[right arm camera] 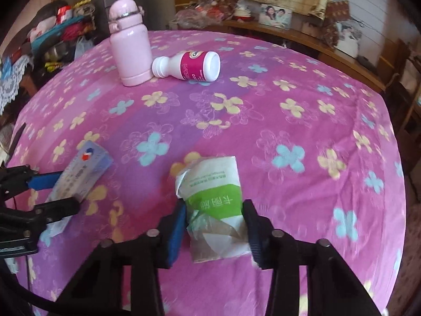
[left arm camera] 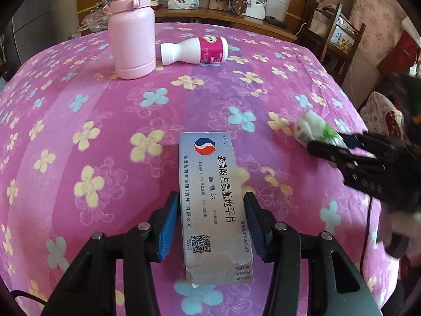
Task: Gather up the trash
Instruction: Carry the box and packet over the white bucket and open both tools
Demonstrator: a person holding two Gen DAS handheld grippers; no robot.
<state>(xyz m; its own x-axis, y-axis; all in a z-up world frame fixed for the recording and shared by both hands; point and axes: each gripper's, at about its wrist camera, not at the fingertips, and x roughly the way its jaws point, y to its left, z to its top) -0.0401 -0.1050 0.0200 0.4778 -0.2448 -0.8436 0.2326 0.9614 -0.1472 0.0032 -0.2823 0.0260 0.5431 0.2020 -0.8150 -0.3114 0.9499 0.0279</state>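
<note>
Your left claw point(left arm camera: 210, 226) is pinched on the medicine box point(left arm camera: 214, 205), blue pads flat against its two long sides, and the right claw point(right arm camera: 214, 226) is squeezed onto the crumpled green-and-white packet point(right arm camera: 214, 205), so both pieces of trash are in your hands, riding over the near side of the floral tabletop point(right arm camera: 289, 121). Watch that box: you have it near its torn back end, with most of its length sticking out ahead of the pads, so a quick swing could lever it down and let it slide free. Its long axis runs straight out along the claw, logo end pointing toward the far edge. The packet is soft and half-flattened, and I'd say it could squirm out or tear if you ease off; its long axis also runs forward along the claw, folded white end away from you. The two claws sit close together over the near edge, so cross them carelessly and they'll knock. Still lying on the far side is the white bottle point(left arm camera: 194, 50), on its side, cap toward the upright pink flask point(left arm camera: 131, 30) just beside it; nudge the flask and it may topple.
</note>
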